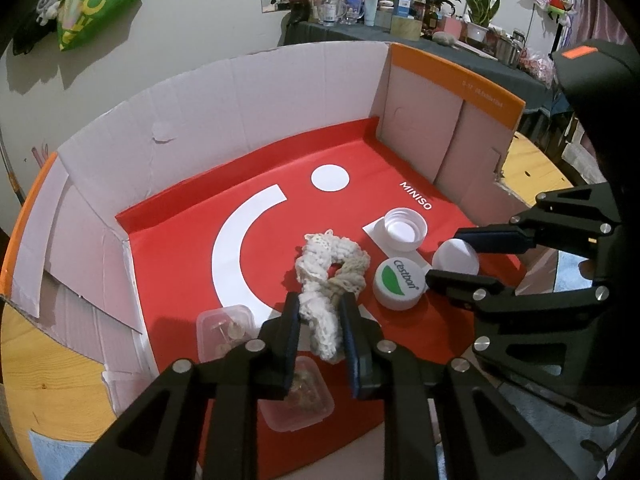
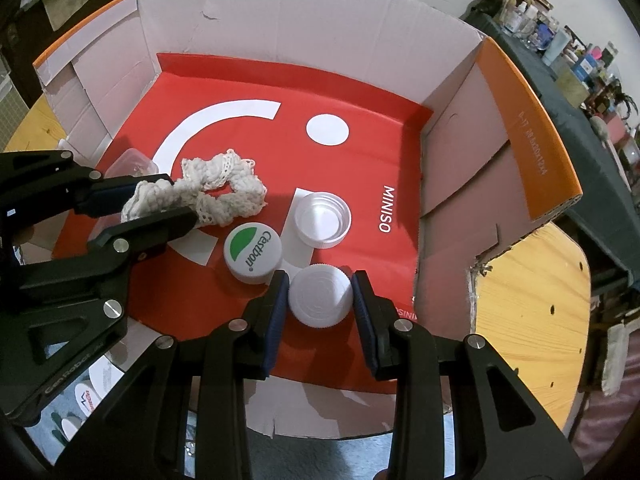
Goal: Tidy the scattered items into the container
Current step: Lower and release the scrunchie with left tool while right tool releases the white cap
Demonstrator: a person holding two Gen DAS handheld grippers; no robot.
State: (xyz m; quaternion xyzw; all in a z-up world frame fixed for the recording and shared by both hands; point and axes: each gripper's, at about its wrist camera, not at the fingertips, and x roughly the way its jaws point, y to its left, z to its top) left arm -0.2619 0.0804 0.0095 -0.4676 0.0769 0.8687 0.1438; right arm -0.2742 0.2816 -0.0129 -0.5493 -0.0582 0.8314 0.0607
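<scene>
A cardboard box [image 1: 248, 92] with a red MINISO floor holds everything. My left gripper [image 1: 320, 304] is shut on one end of a cream knitted scrunchie [image 1: 332, 268], whose other end lies on the red floor. The right wrist view shows the same left gripper [image 2: 180, 198] and scrunchie [image 2: 224, 188] from the side. My right gripper [image 2: 320, 280] is shut on a plain white bottle cap [image 2: 320, 300] near the box's front wall. This right gripper [image 1: 446, 258] also shows in the left wrist view with the cap [image 1: 458, 262].
A green-and-white Cestbon cap [image 2: 253, 252] and an upturned white cap [image 2: 322, 220] lie on the red floor between the grippers. Two clear plastic boxes [image 1: 224, 328] [image 1: 300, 400] sit by the left gripper. The box rests on a wooden table [image 2: 528, 308]; a cluttered shelf [image 1: 400, 20] stands behind.
</scene>
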